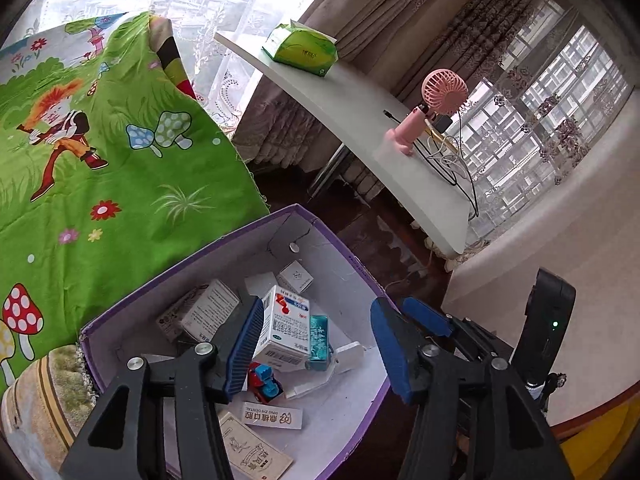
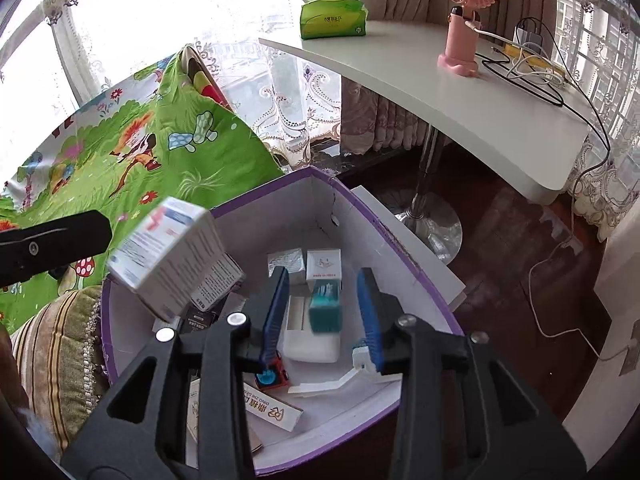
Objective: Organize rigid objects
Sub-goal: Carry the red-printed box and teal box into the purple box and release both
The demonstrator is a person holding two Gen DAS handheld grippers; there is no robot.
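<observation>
A white cardboard box with a purple rim [image 1: 352, 264] [image 2: 280, 196] stands below both grippers and holds several small cartons. My left gripper [image 1: 318, 308] is open over it. A white medicine carton [image 1: 286, 328] sits beside its left pad, far from the other pad. In the right wrist view that carton [image 2: 168, 256] is tilted and blurred above the box's left rim. My right gripper [image 2: 323, 280] is open. A teal carton [image 2: 326, 306] [image 1: 319, 342] lies between its blue pads, touching neither. A red and blue toy car [image 2: 274, 376] lies on the box floor.
A green cartoon cloth [image 1: 100, 180] spreads to the left of the box, with a striped cushion [image 2: 52, 352] at its near corner. A white table [image 2: 460, 92] behind carries a green tissue pack [image 2: 334, 18], a pink fan [image 2: 464, 12] and cables. Dark floor lies to the right.
</observation>
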